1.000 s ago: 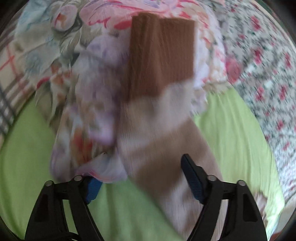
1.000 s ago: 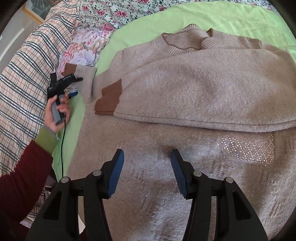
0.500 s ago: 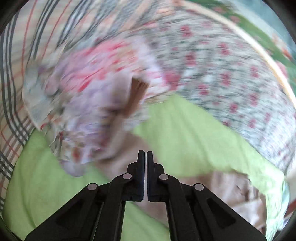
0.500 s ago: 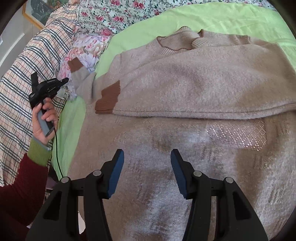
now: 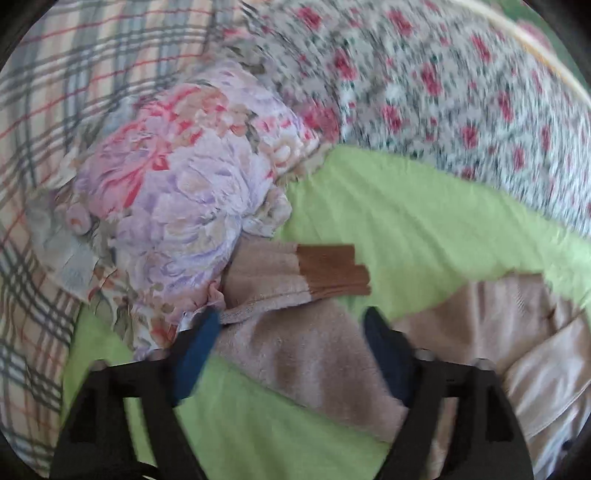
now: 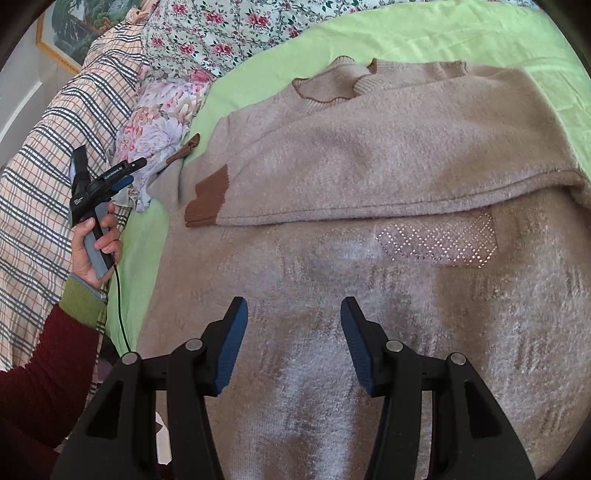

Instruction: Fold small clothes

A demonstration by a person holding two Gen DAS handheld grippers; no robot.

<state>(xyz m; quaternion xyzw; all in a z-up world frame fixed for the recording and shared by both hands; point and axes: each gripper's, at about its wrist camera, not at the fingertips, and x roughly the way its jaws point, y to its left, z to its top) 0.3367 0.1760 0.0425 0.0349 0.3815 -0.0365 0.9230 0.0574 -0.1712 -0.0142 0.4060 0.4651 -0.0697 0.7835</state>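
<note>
A bed spread with a lime-green sheet fills both views, with a checked blanket and floral pillows heaped along its edge. The beige sweater lies flat on the sheet, front up, with one sleeve folded across the chest so that its brown cuff sits near the sweater's side. The other sleeve trails off toward the pillows, its cuff doubled back on itself. The left gripper hovers just over that sleeve, fingers spread wide and empty, one on each side of the cloth. The right gripper hangs above the sweater's lower body, fingers likewise apart and holding nothing. The knit looks fuzzy, thick and limp; it would likely sag and stretch if lifted from one point, though the pile should grip well. The ribbed cuff, denser than the rest, seems the surest place to pinch the loose sleeve, and the hem corners for the body fold.
</note>
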